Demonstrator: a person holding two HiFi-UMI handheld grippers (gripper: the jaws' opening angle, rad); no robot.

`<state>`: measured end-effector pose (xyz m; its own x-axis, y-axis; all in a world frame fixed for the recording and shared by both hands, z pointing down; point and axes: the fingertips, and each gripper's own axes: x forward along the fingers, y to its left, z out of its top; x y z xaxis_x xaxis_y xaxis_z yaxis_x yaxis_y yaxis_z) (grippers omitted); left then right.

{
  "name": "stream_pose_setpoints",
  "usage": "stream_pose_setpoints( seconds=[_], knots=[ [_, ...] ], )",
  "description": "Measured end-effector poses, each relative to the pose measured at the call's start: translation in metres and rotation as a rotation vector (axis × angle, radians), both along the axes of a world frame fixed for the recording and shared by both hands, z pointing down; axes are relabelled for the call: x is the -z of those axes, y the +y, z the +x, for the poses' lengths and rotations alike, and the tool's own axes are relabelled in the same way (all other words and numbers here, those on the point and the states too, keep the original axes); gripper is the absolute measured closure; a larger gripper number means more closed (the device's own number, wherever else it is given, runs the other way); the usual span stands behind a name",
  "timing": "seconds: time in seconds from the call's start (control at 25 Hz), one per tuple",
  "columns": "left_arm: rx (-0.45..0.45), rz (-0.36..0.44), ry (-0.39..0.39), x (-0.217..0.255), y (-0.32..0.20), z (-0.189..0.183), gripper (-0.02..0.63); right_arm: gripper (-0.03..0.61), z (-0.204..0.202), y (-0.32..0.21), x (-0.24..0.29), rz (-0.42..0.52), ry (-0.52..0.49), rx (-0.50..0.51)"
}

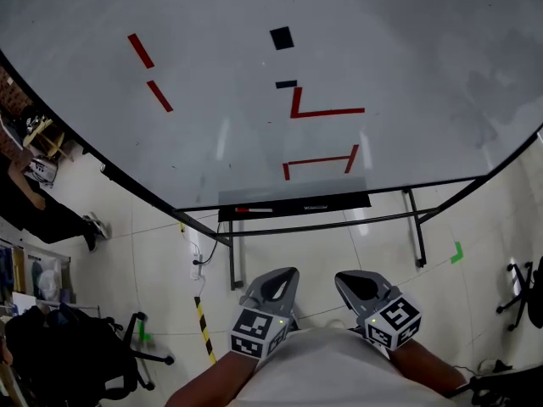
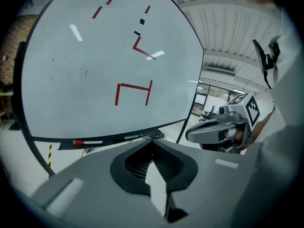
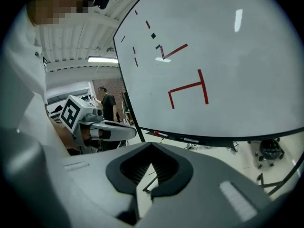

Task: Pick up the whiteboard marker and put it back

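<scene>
The left gripper (image 1: pixel 282 278) and the right gripper (image 1: pixel 354 281) are hovering with jaws pressed together, gripping nothing. The whiteboard marker (image 1: pixel 253 210) is lying on the tray (image 1: pixel 339 202) beneath the whiteboard (image 1: pixel 407 75), well apart from both.

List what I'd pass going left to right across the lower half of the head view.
black chair → striped tape → left gripper → right gripper → green mark → another chair

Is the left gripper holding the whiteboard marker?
No, the marker lies on the tray under the whiteboard, well apart from the left gripper.
</scene>
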<state>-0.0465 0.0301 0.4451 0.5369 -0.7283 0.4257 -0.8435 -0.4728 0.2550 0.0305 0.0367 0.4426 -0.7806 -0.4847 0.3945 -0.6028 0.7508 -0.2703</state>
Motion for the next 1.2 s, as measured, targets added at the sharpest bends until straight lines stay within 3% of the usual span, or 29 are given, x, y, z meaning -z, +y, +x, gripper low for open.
stream_pose_setpoints(
  seconds=[0.36,0.72,1.04,1.2],
  knots=[
    [-0.082,0.013,-0.012,-0.007,-0.047,-0.056,0.598,0.577,-0.052,-0.044,0.004,0.017,0.022,-0.077],
    [-0.078,-0.002,-0.016,-0.015,-0.07,-0.055,0.598,0.577,-0.053,-0.07,-0.003,-0.009,0.036,-0.05],
    [-0.047,0.012,-0.112,-0.031,-0.095,-0.058,0.597,0.577,-0.038,-0.091,-0.007,-0.019,0.048,-0.004],
    [-0.083,0.014,-0.176,-0.036,-0.1,-0.052,0.597,0.577,-0.033,-0.098,-0.008,-0.022,0.044,0.004]
  ],
)
